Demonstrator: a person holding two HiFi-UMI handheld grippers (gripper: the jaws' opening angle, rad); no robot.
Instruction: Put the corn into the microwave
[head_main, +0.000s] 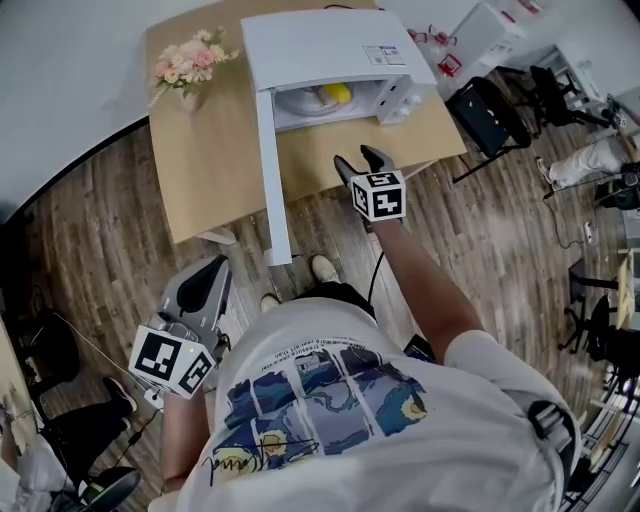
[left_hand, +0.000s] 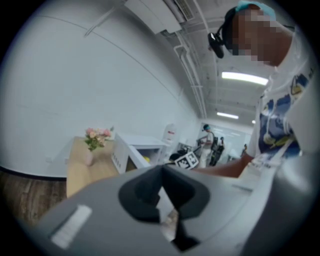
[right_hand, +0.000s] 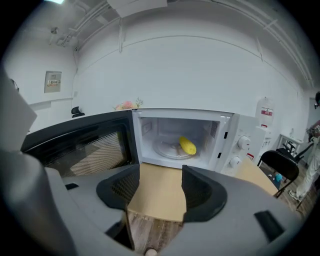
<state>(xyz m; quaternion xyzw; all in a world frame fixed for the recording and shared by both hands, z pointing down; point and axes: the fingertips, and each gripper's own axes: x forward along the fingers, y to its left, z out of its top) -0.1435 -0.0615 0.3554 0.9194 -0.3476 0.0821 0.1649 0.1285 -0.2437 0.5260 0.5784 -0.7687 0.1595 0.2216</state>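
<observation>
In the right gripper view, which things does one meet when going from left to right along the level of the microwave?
Open dark-glass microwave door → yellow corn cob lying inside the white microwave → two white round control knobs → black metal chair.

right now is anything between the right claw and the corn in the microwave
Nothing visible. The right claw is open and empty, facing the microwave, whose door is swung wide to the left. The corn lies on the turntable inside, in plain sight.
</observation>
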